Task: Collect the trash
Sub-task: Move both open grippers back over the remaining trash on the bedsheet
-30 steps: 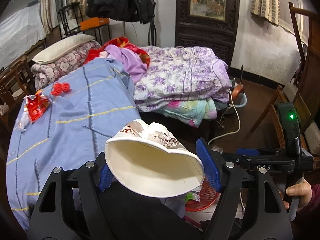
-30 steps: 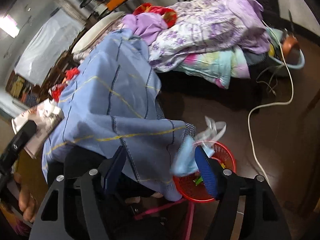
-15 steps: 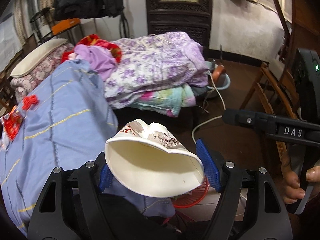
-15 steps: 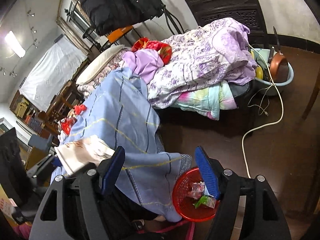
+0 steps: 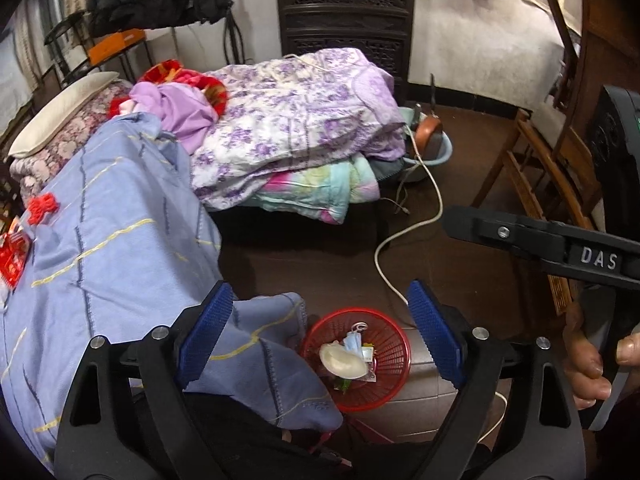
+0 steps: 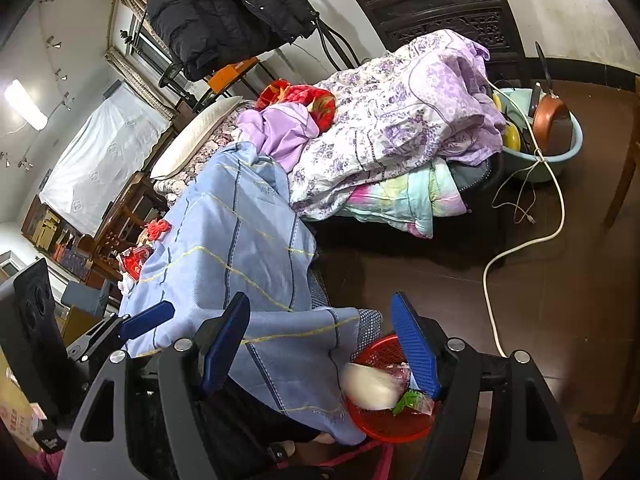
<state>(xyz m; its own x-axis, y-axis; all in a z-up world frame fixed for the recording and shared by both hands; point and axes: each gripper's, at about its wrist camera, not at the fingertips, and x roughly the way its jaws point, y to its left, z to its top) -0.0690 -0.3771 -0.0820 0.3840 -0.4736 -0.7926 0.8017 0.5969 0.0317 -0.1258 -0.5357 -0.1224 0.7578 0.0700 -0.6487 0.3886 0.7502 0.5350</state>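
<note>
A crumpled white paper bowl [image 5: 342,362] lies in the red mesh basket [image 5: 396,388] on the floor, on top of a face mask and wrappers. My left gripper [image 5: 318,292] hangs above the basket, its jaws opening and nothing between them. In the right wrist view the bowl [image 6: 368,390] looks blurred inside the basket [image 6: 384,428]. My right gripper [image 6: 320,300] is open and empty over the blanket's corner. A red wrapper [image 5: 14,256] lies on the blue blanket at far left.
The blue blanket [image 5: 120,240] drapes over the bed edge next to the basket. A purple floral quilt [image 5: 300,120] is piled behind. A white cable [image 5: 400,236] runs across the dark floor. A basin holding a pan [image 6: 556,128] and a wooden chair [image 5: 532,168] stand at right.
The left jaws spread and let go of the paper bowl, which dropped into the red basket. The right gripper rose and now looks further into the room.
</note>
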